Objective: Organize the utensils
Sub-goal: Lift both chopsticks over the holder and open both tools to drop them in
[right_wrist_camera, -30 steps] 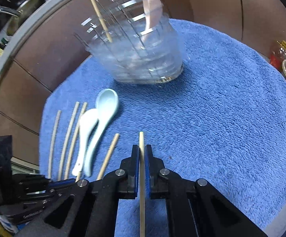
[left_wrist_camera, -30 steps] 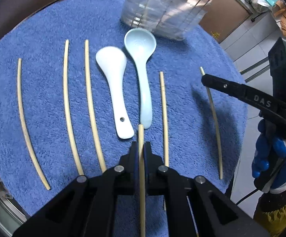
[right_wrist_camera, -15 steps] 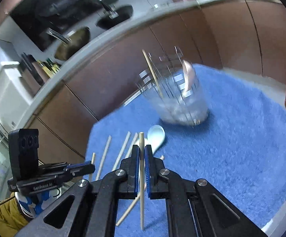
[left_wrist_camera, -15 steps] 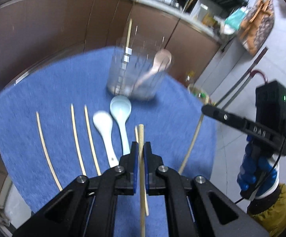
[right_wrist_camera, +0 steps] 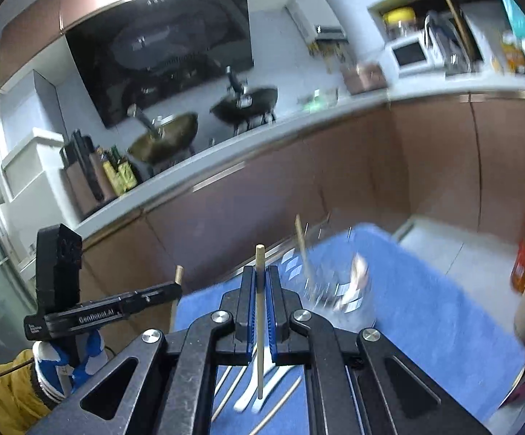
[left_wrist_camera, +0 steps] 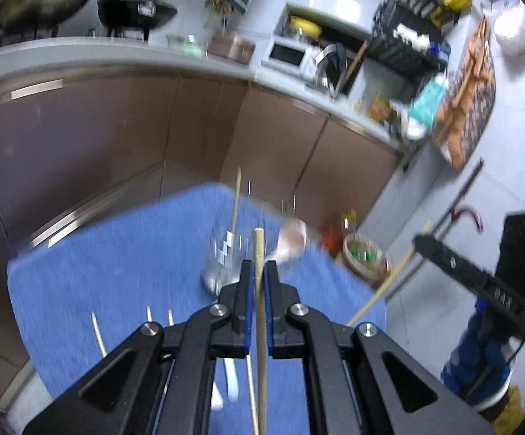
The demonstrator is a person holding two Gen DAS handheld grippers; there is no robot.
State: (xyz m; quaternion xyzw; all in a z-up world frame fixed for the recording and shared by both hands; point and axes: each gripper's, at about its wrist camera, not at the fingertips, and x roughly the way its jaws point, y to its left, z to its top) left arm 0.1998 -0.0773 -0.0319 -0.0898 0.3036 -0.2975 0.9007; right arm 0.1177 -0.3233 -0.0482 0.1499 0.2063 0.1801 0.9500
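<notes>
Each gripper, left (left_wrist_camera: 259, 272) and right (right_wrist_camera: 260, 282), pinches one chopstick (left_wrist_camera: 261, 326) (right_wrist_camera: 259, 326) clear above the blue mat (left_wrist_camera: 117, 253), apparently to drop into the clear holder (right_wrist_camera: 338, 297) near its far edge.

My two black tools (left_wrist_camera: 259, 272) (right_wrist_camera: 260, 282) have blue pads (left_wrist_camera: 248, 304), each chopstick (left_wrist_camera: 260, 308) (right_wrist_camera: 259, 322) is pale tan, the towel (left_wrist_camera: 117, 253) on the bench is plain blue, the spoons (right_wrist_camera: 262, 380) white, the holder (right_wrist_camera: 338, 290) clear, and my glove (left_wrist_camera: 480, 362) blue.
</notes>
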